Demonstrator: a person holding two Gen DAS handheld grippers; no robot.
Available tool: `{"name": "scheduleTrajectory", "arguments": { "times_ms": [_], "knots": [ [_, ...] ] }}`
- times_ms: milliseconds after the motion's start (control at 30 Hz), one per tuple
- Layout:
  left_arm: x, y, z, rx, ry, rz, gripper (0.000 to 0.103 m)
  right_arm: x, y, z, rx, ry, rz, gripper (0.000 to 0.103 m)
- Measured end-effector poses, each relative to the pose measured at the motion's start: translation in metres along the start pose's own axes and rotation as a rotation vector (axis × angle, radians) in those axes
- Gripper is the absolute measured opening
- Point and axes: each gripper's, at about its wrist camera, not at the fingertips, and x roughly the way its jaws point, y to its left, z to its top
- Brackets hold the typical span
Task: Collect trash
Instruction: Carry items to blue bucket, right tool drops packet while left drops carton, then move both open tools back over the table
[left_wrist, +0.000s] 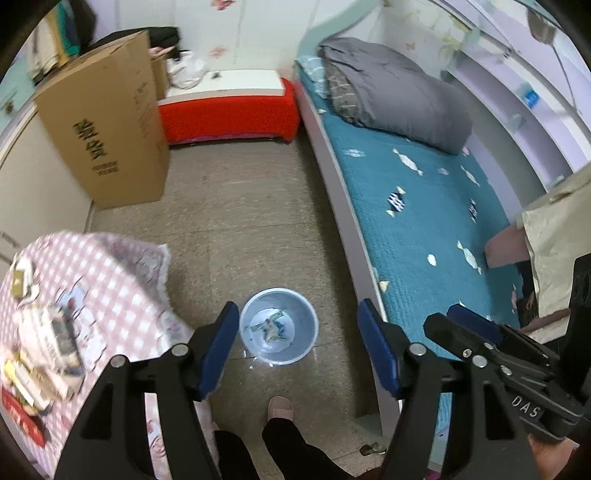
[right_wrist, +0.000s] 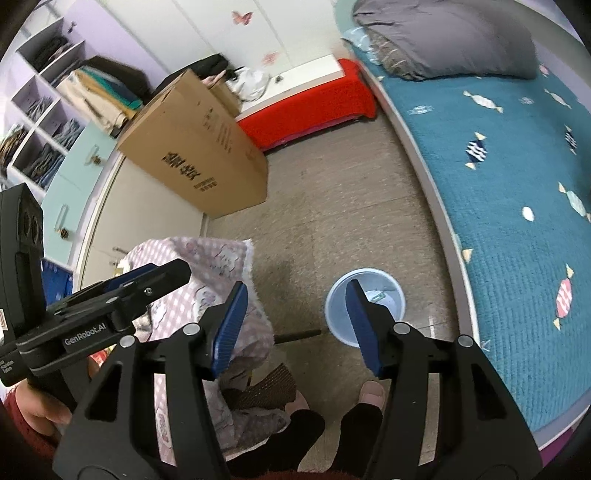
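The teal quilted bed with candy prints fills the right side of both views, from one to five o'clock. The grey-brown floor runs between it and the tall brown cardboard box at ten o'clock. The tabletop under a pink checked cloth sits at eight o'clock; only the left wrist view shows the cluttered packets on it, while the right wrist view shows just its hanging edge. The round pale blue plastic bucket stands on the floor at six o'clock, near the bed. The left view looks into it and shows crumpled green and white wrappers; the right view's finger hides most of the inside. The left hand-held gripper is spread apart and empty, the right hand-held gripper likewise.
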Motion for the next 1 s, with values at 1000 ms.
{"name": "scheduleTrajectory", "arguments": {
  "times_ms": [1000],
  "knots": [
    [-0.068,0.370,-0.142,-0.549,0.095,0.194,0.070,0.141,0.285,-0.110,-0.267,0.224,0.113,0.057]
  ]
}}
